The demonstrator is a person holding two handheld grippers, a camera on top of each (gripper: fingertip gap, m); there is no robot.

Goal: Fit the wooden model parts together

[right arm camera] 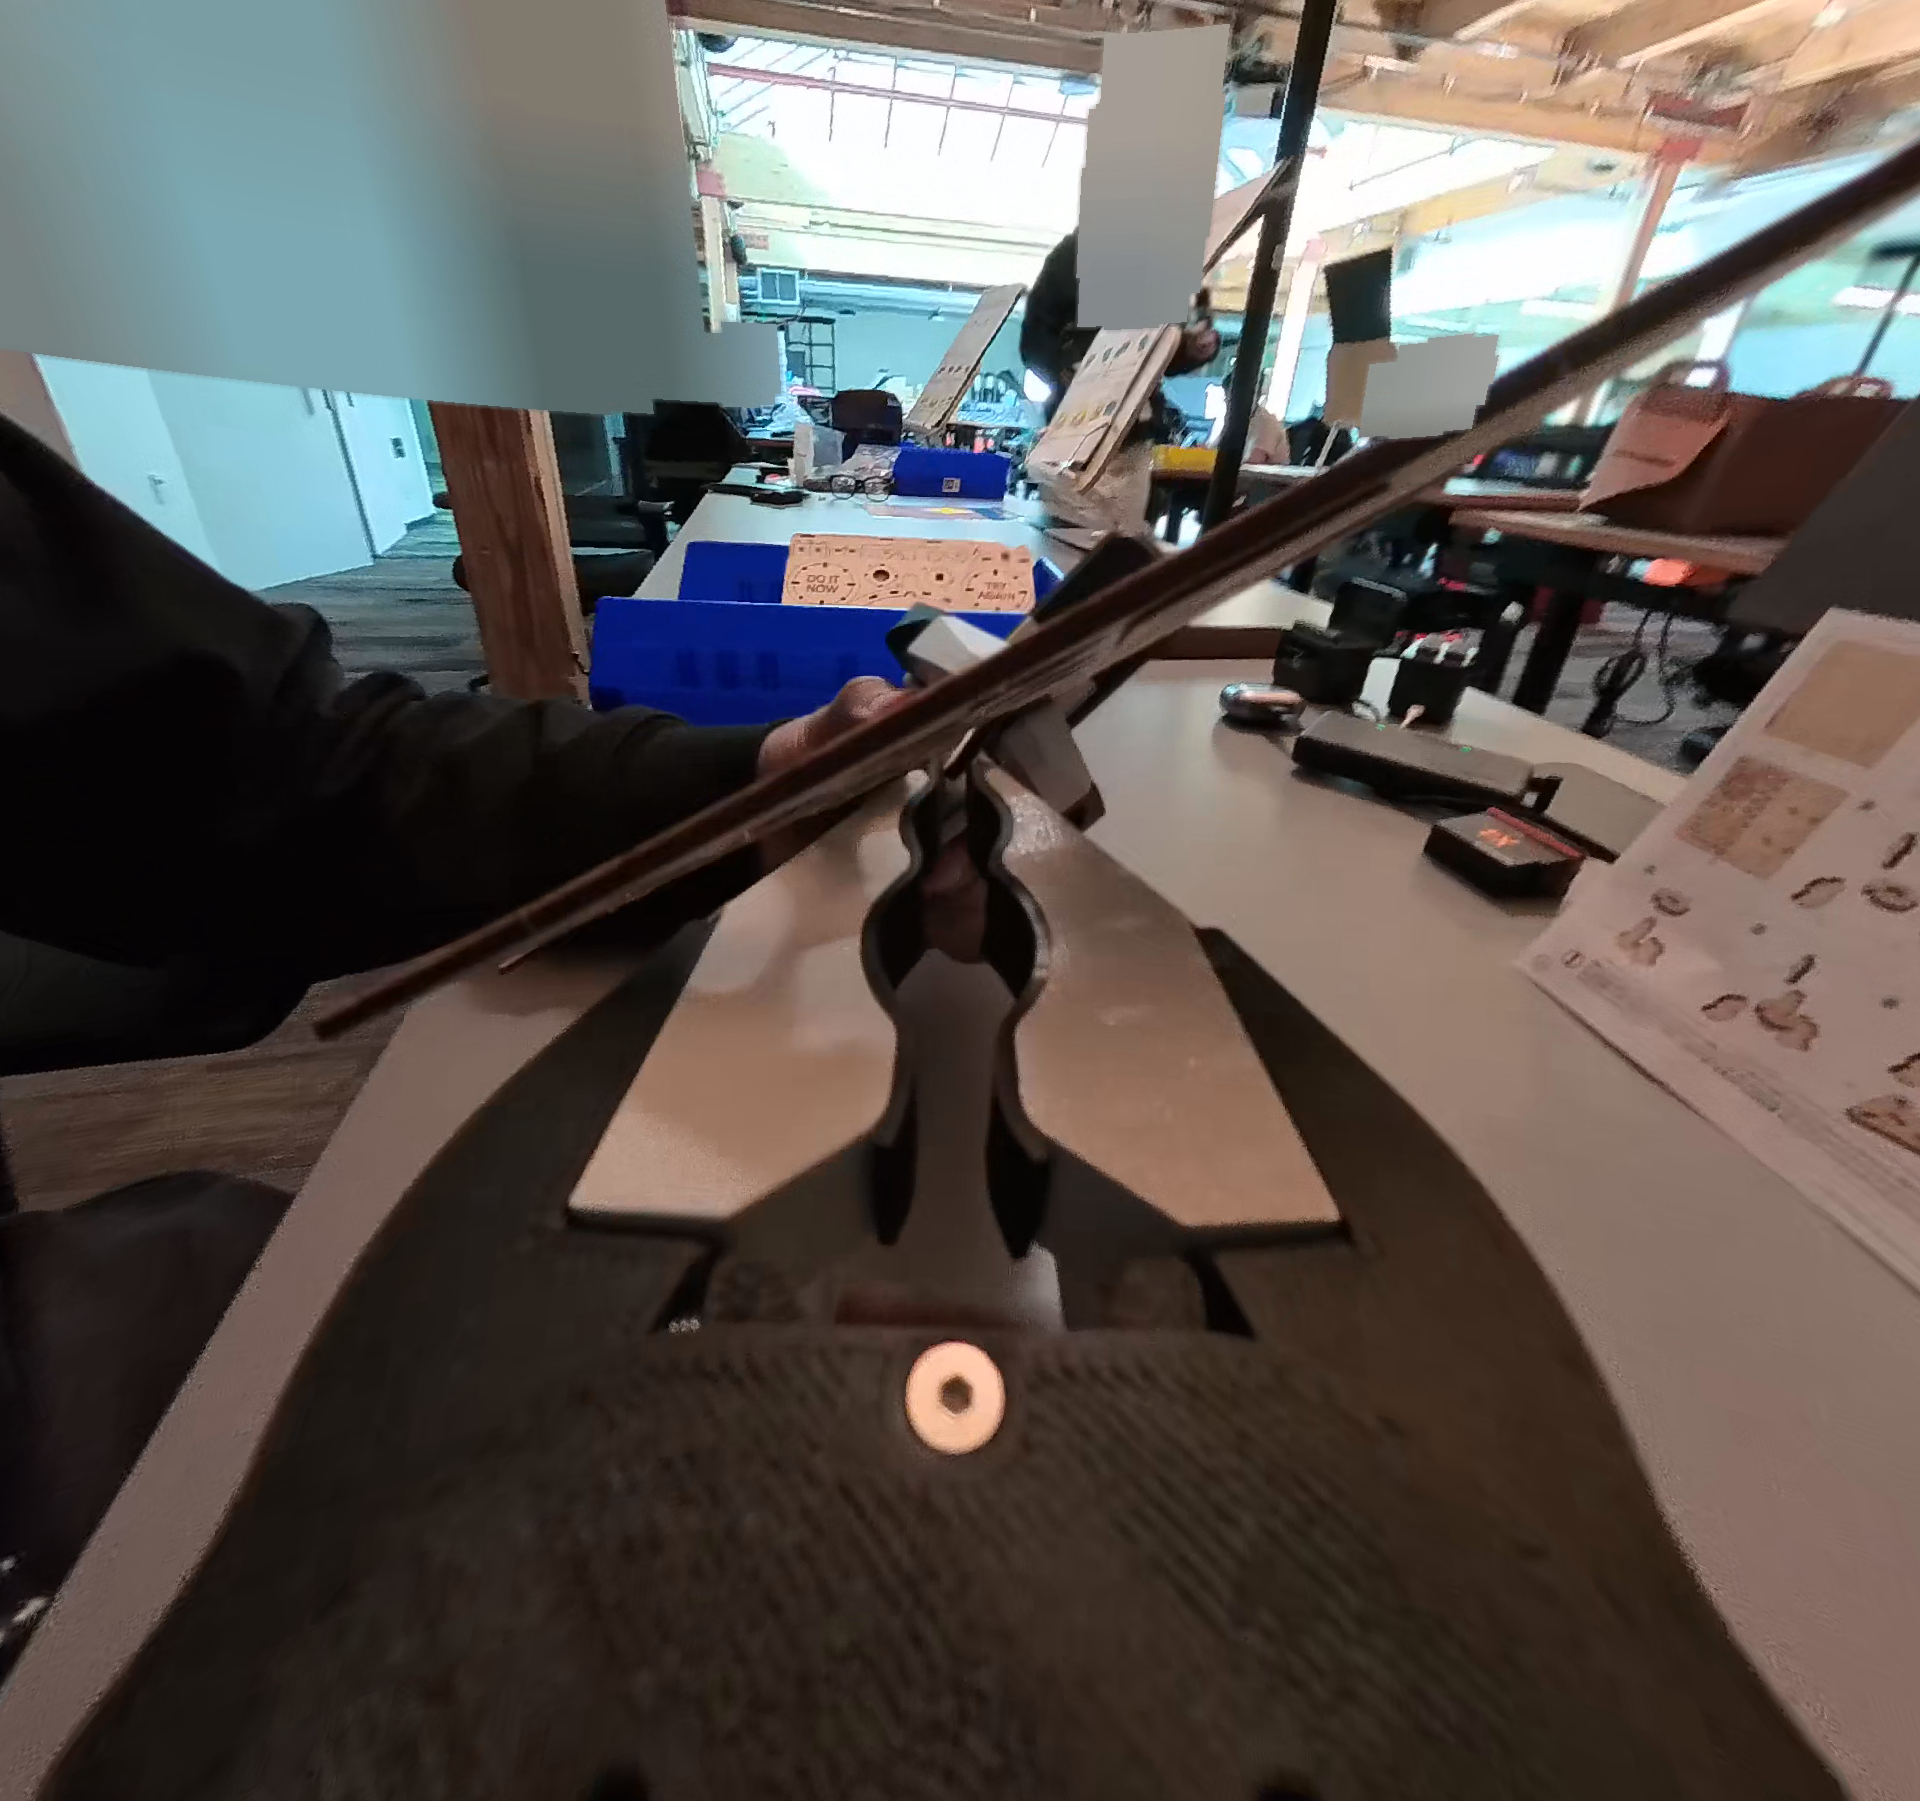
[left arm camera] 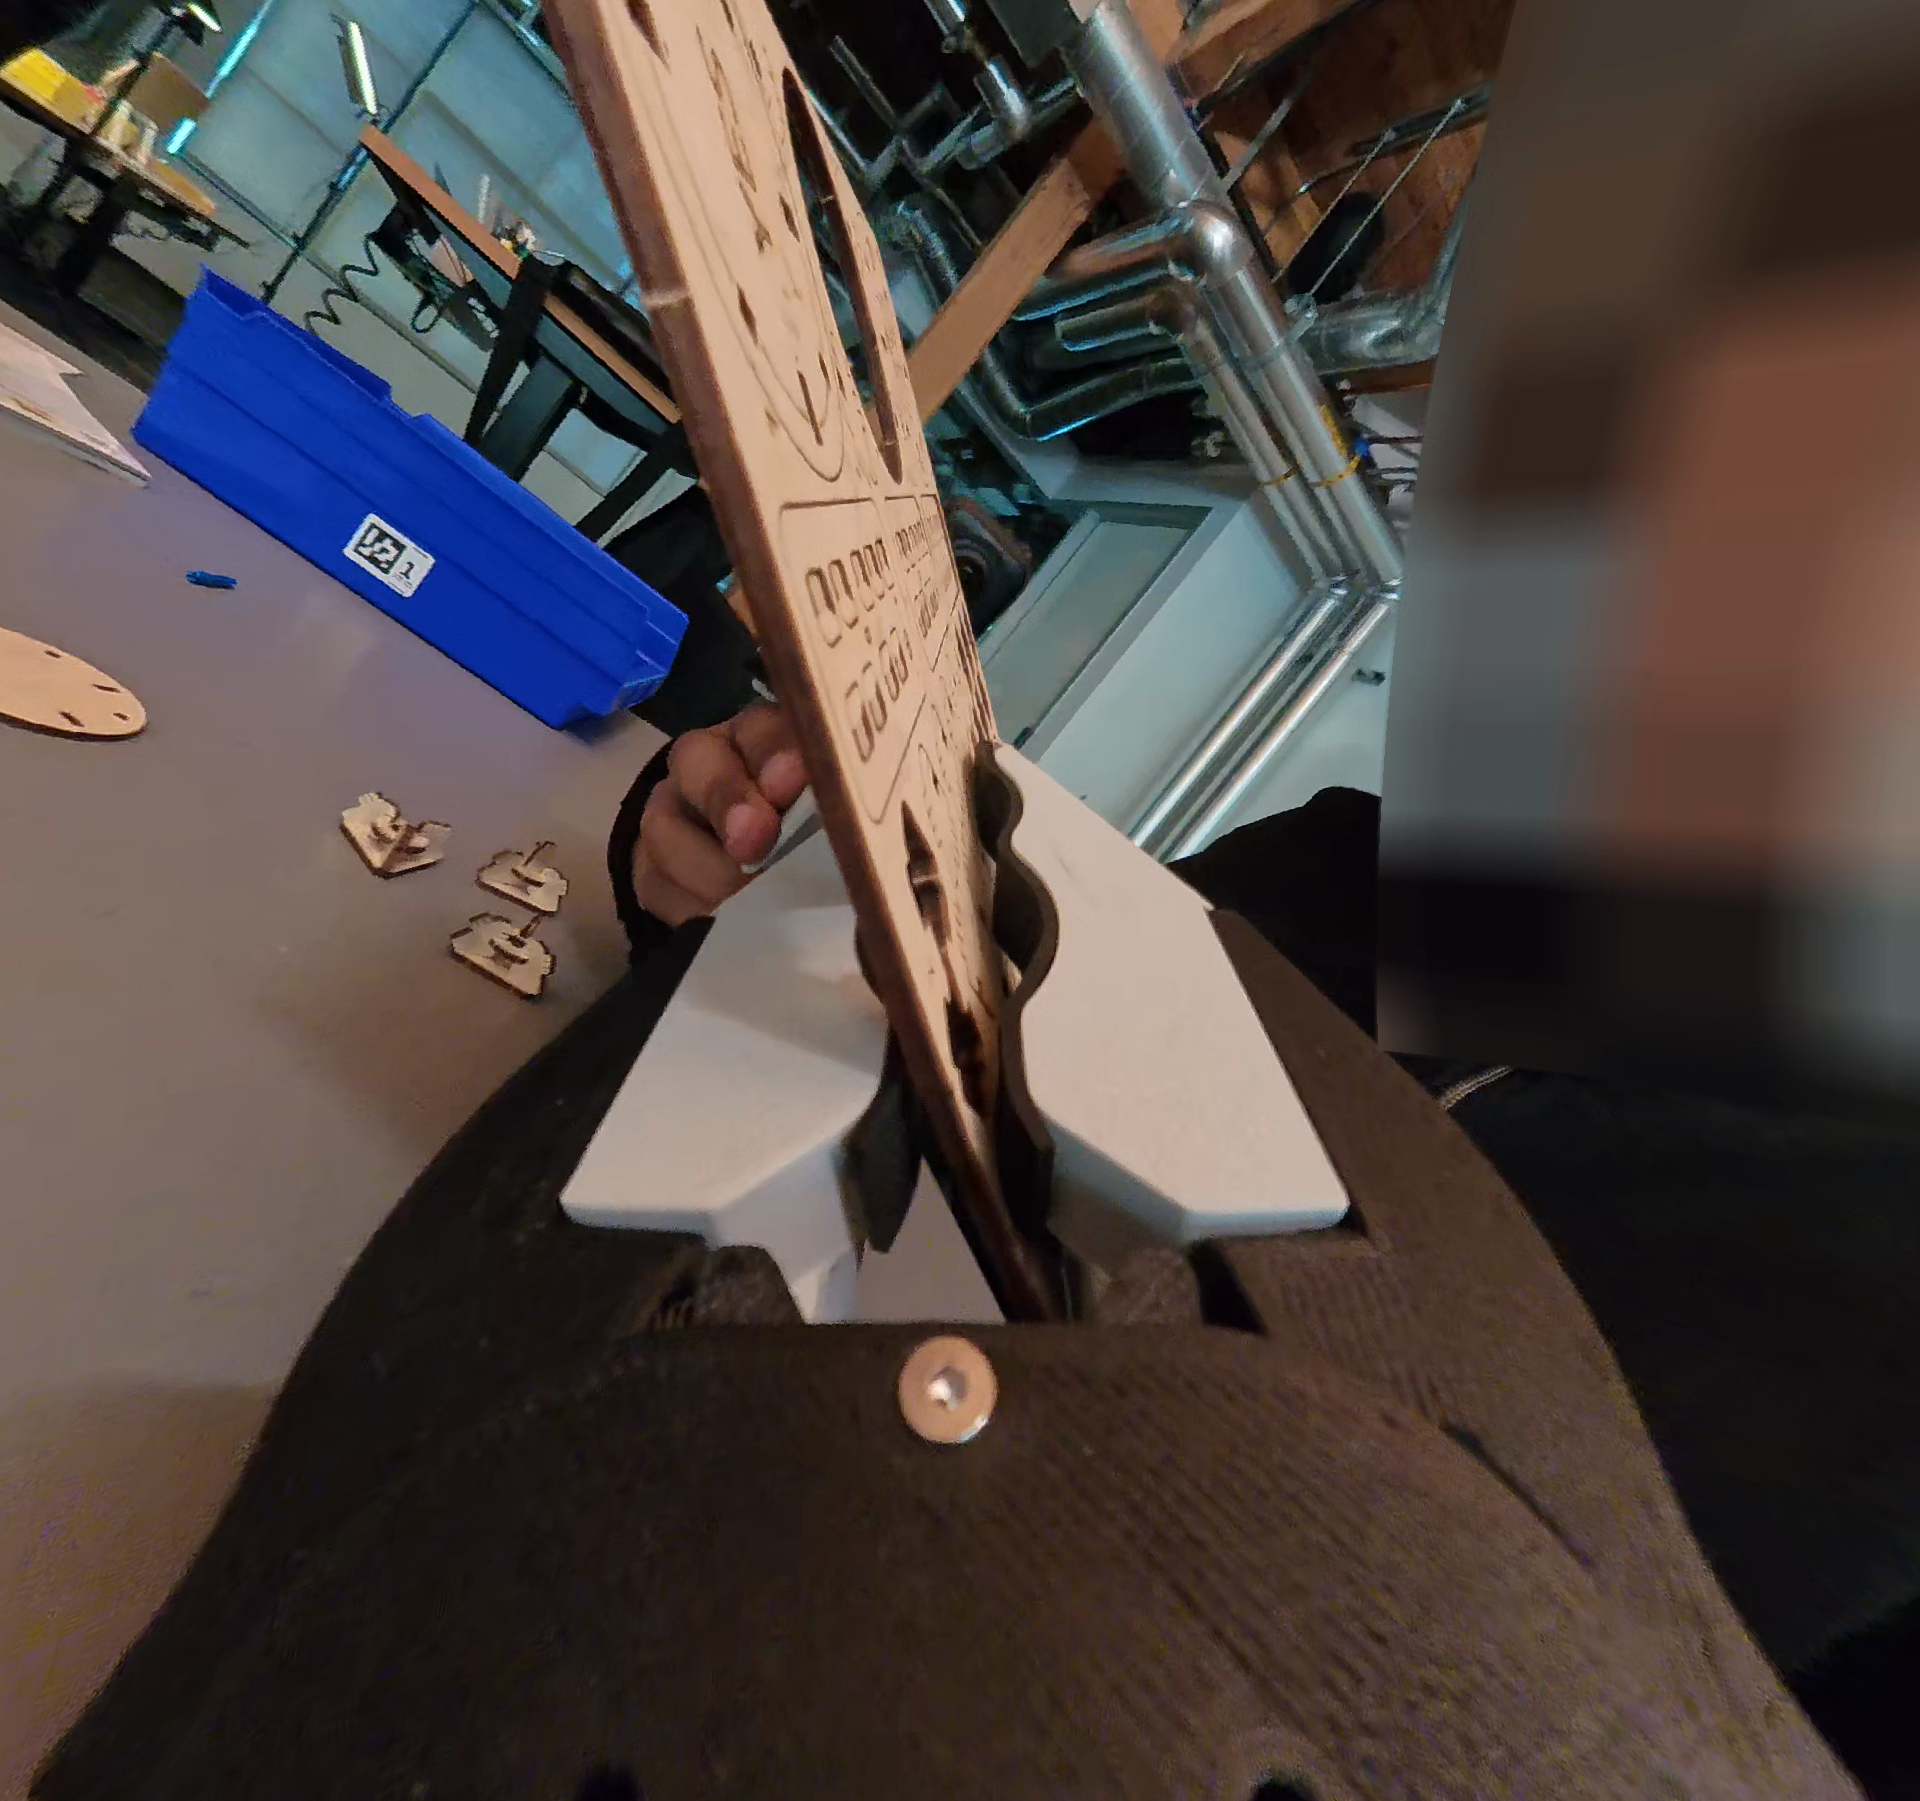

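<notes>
A laser-cut wooden sheet point(left arm camera: 790, 504) is clamped upright in the left gripper point(left arm camera: 940, 920), its pads pressed on both faces. The right gripper point(right arm camera: 951, 795) is closed just under the sheet's edge; whether anything is pinched cannot be told. Three small wooden pieces point(left arm camera: 457, 889) lie on the grey table point(left arm camera: 260, 920), left of the sheet.

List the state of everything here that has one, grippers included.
Left gripper: shut on the wooden board, a finger on each face.
Right gripper: shut, tips at the board's underside.
Wooden board: off the table, tilted, several cut-outs gone.
Small wooden pieces: three, loose on the table.
Wooden disc: flat on the table.
Blue bin: on the table, inside hidden.
</notes>
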